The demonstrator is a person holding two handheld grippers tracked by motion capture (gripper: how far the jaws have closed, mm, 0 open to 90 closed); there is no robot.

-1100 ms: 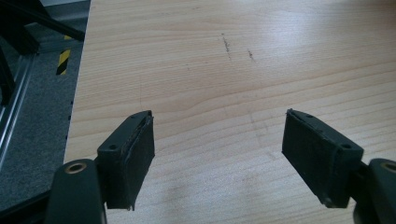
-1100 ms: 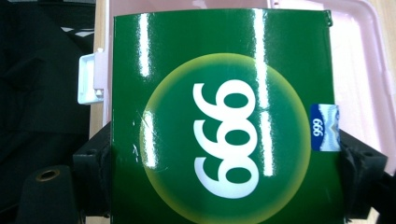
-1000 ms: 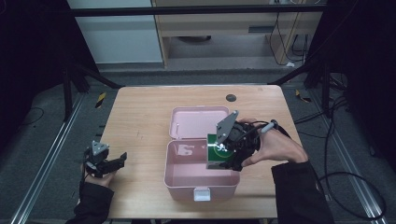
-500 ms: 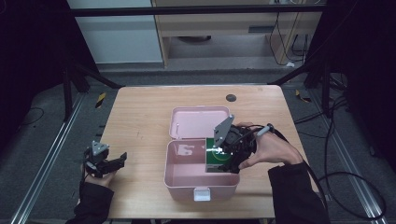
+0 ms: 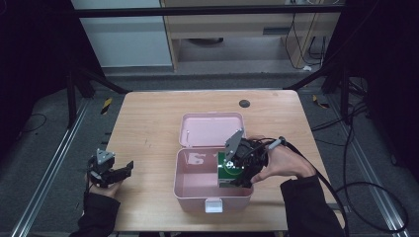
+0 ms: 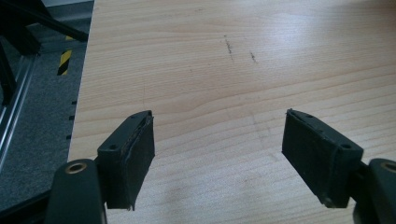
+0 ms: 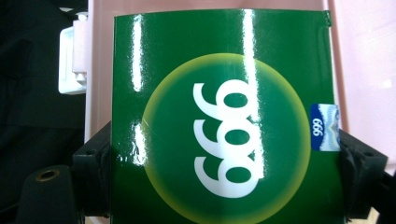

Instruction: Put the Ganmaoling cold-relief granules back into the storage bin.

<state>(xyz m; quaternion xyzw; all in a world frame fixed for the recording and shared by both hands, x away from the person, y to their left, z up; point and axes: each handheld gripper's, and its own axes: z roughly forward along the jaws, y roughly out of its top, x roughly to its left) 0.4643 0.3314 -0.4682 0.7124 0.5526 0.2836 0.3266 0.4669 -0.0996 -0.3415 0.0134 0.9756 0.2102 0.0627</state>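
Right tongs (image 5: 236,170) clamped on green box (image 7: 224,140) inside pink case (image 5: 197,190); left tongs (image 6: 224,154) wide, empty.

Carton (image 5: 227,170) in the box's (image 5: 197,190) right side — lid (image 5: 211,129) behind.

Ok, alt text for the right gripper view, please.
A glossy green box printed with white 999 in a yellow-edged circle is clamped between the right tongs, black pads on both sides. Behind it, the pink case and its white latch.
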